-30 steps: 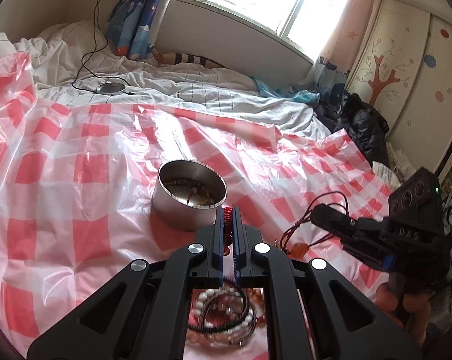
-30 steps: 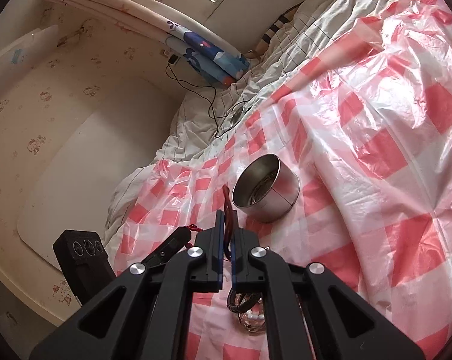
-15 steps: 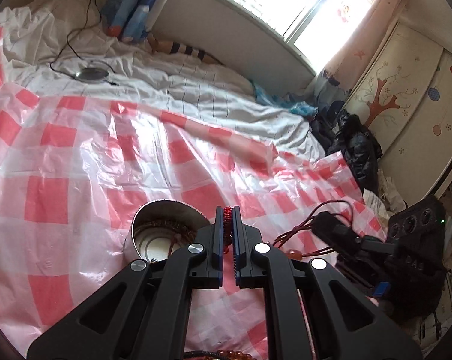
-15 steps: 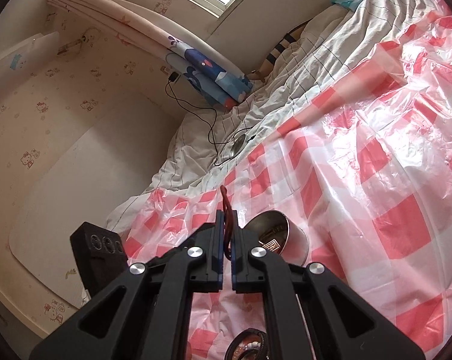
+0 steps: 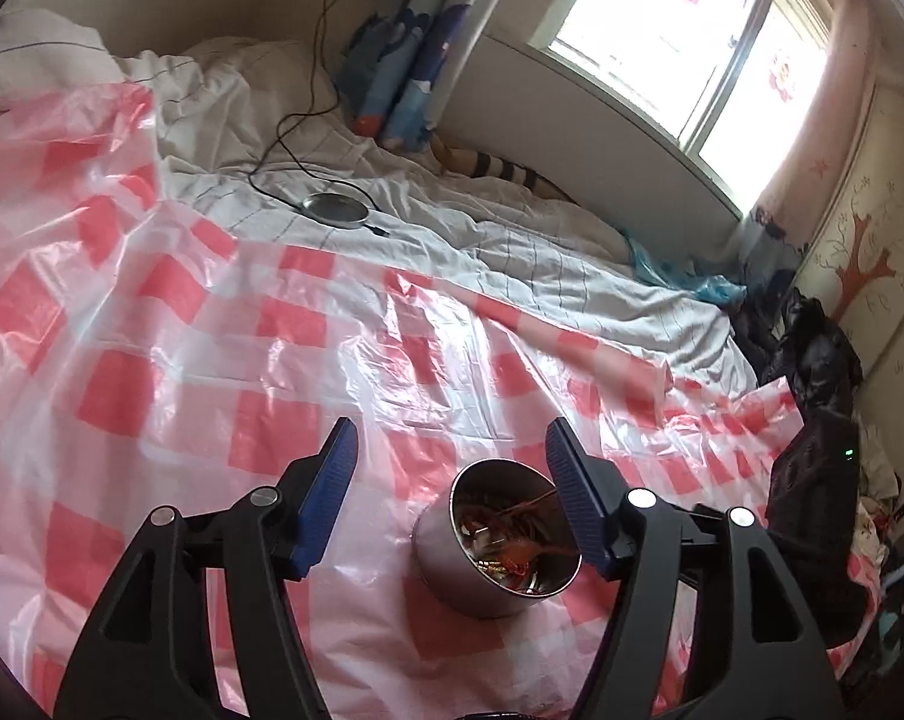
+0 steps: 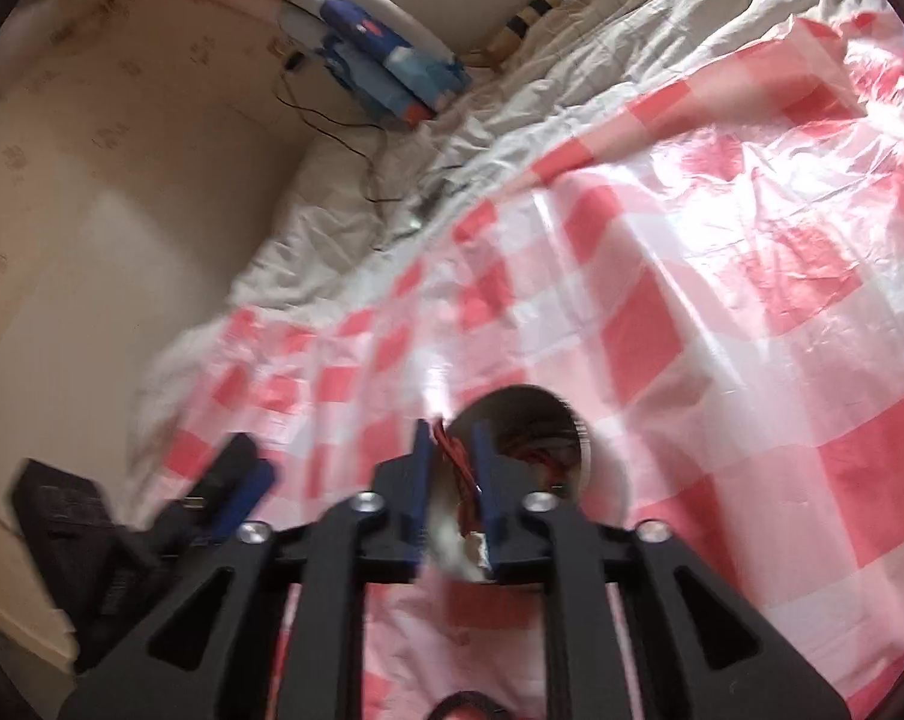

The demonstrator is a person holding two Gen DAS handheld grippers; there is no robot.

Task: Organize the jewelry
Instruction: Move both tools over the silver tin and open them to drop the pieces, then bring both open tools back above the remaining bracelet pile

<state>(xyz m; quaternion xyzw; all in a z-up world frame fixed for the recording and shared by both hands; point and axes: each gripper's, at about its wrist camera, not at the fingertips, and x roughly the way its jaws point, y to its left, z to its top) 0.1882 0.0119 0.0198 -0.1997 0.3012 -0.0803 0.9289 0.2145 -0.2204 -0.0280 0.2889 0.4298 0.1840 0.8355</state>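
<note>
A red-and-white checked plastic sheet (image 5: pixel 152 372) is covering most of a bed, wrinkling and catching glare from the window, while a rumpled white blanket (image 5: pixel 511 252) is showing beyond its far edge. On the left side of the left wrist view, a black cable (image 5: pixel 308 78) is running down from a wall socket to a round grey disc (image 5: pixel 336 209) lying on the blanket, and a blue patterned curtain (image 5: pixel 416 42) is hanging bunched beside it. The left gripper (image 5: pixel 452 474) is hovering low over the sheet with its blue-padded jaws spread wide and holding nothing. Just beyond and between its fingers a round metal tin (image 5: pixel 499 546) is standing upright on the sheet, and a tangle of red and gold jewelry (image 5: pixel 511 546) is lying inside it. Farther right, a bright window (image 5: pixel 679 30) is lighting the room, a pink curtain (image 5: pixel 811 120) is hanging at its side, a wardrobe door with a painted tree (image 5: pixel 865 264) is closing off the corner, and a pile of dark clothing (image 5: pixel 811 348) is lying at the bed's edge. In the blurred right wrist view, the right gripper (image 6: pixel 452 450) is hanging at the near rim of the same tin (image 6: pixel 523 408), its jaws standing a little apart with a red cord (image 6: pixel 452 450) running between them; whether the pads are gripping the cord cannot be told.
</note>
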